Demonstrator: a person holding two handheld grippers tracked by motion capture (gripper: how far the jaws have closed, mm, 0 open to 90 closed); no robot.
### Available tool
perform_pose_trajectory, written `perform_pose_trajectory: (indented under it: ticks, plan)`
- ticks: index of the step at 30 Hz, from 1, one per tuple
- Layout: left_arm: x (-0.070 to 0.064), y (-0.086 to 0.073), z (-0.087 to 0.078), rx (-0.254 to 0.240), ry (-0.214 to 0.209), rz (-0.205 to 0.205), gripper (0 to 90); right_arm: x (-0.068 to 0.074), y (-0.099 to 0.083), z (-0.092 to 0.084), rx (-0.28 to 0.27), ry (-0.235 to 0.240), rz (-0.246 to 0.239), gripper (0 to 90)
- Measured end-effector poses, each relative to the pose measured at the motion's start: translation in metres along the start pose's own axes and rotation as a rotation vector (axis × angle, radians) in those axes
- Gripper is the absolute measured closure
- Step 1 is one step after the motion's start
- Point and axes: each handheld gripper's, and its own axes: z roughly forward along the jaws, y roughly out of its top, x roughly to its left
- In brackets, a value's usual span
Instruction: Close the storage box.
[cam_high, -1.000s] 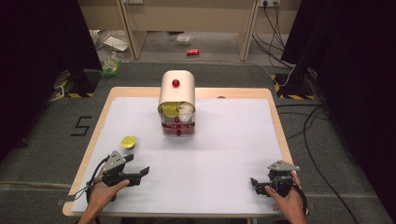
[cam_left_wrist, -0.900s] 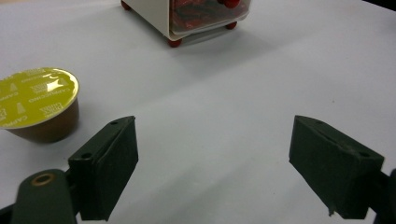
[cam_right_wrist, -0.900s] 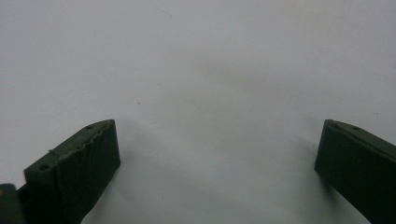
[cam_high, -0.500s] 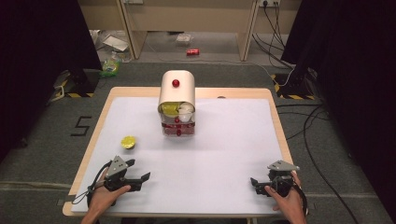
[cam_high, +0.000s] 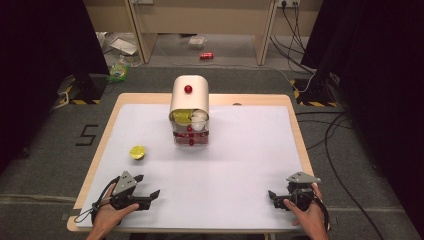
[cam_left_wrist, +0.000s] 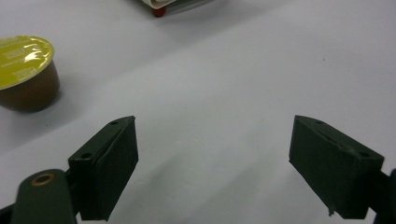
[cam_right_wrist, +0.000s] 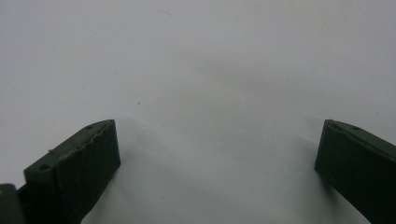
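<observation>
The left gripper (cam_high: 149, 196) is resting low at the near left corner of the table (cam_high: 250, 150), jaws spread wide with nothing between them; the left gripper view is showing bare white surface in the gap. The coffee capsule (cam_high: 138, 152), yellow foil lid up and brown cup below, is standing upright on the table ahead of this gripper and off to its left side, near but not touching, clear of both jaws. In the left gripper view the capsule (cam_left_wrist: 27, 72) is sitting beyond the left jaw tip, so the jaws aren't lined up on it. It looks like a released pod, standing free so it can be gripped around the cup.

The right gripper (cam_high: 273, 195) is parked at the near right corner, also released wide over bare table, well apart from the capsule.

The capsule dispenser (cam_high: 190, 112), a cream hood with a red knob over a clear holder stacked with pods, is standing farther ahead, between both grippers' lines, likely the source or destination for the pod.
</observation>
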Motion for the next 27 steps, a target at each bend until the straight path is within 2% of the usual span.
perform_pose_trajectory:
  ticks: [6, 16, 27]
  plan:
    - [0.001, -0.004, -0.005, 0.003, 0.001, -0.011, 15.3, 0.0, 0.0, 0.0, 0.0, 0.0, -0.001, 0.3]
    - [0.0, -0.012, -0.014, 0.022, 0.01, -0.007, 15.3, 0.0, 0.0, 0.0, -0.001, 0.0, -0.001, 0.3]
    - [0.001, -0.021, -0.019, 0.03, 0.036, -0.011, 15.3, 0.0, 0.0, 0.0, 0.0, -0.001, 0.0, 0.3]
